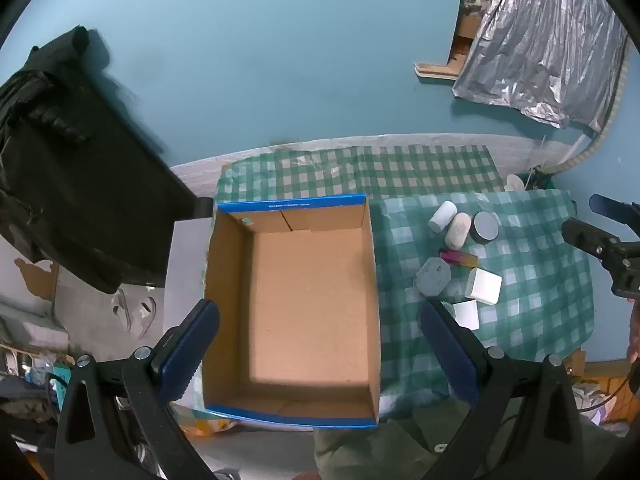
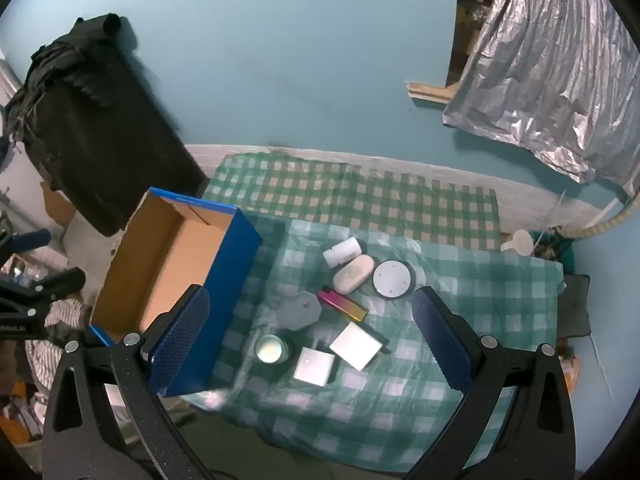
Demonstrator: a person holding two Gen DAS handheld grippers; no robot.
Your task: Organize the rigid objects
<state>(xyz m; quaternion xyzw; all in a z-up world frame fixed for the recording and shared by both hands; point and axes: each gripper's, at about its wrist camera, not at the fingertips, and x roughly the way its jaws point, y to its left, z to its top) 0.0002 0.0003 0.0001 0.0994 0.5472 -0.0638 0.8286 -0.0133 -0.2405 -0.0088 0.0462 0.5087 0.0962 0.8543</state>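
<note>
Both claws gape wide above blue box (image 1: 292,312) and checked cloth (image 2: 440,360)

Left claw (image 1: 320,354), right claw (image 2: 312,338), black frames, blue textured pads, silver screws

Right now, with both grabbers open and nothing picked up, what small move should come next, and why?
Probably lower the right gripper onto the nearest item, the white square block, and close on it. The cardboard box sits empty beside the checked cloth, all the small items lie loose on that cloth, and the right gripper's open fingers already frame them. The left gripper hangs over the box.
</note>
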